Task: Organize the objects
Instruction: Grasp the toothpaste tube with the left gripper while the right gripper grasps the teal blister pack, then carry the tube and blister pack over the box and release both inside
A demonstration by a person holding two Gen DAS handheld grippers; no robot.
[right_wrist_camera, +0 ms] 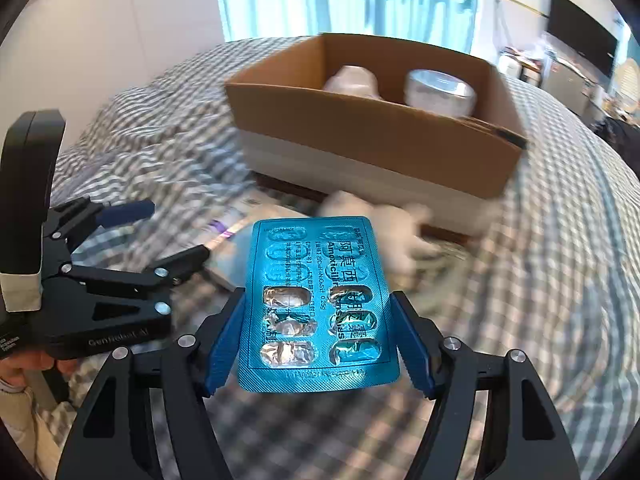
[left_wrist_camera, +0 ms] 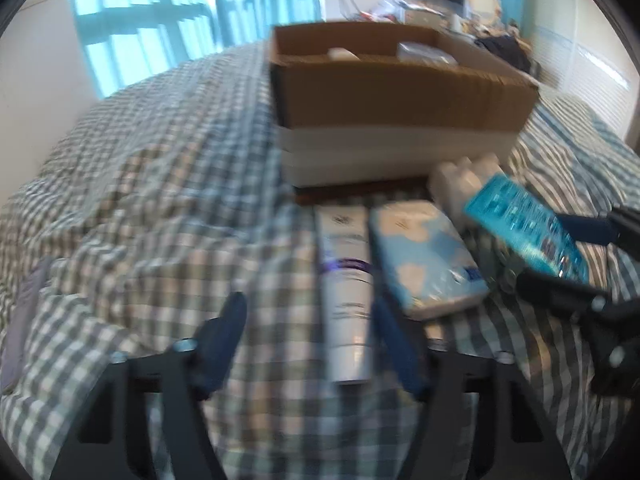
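Teal foil blister pack (right_wrist_camera: 318, 304), printed with dark lettering and with several pockets on its near end already burst, sits clamped by its long edges between the blue fingers of the right gripper (right_wrist_camera: 320, 340), lifted above the checked bedspread (right_wrist_camera: 540, 280). Seen from the left wrist, the same pack (left_wrist_camera: 524, 232) tilts at the right edge of the scene, above a white lumpy item (left_wrist_camera: 460, 180) too blurred to name. Just left of that lies a pale blue-and-white tissue pack (left_wrist_camera: 428, 260), and beside it a long white tube (left_wrist_camera: 346, 292) with a purple band. The left gripper (left_wrist_camera: 312, 344) hovers with its jaws wide apart and nothing between them; the tube's near end lies close to its right finger. Farther back on the bed stands an open cardboard box (right_wrist_camera: 380, 136) resting on a white base; inside it are a whitish rounded object (right_wrist_camera: 352, 78) and a clear round lidded container (right_wrist_camera: 440, 90).
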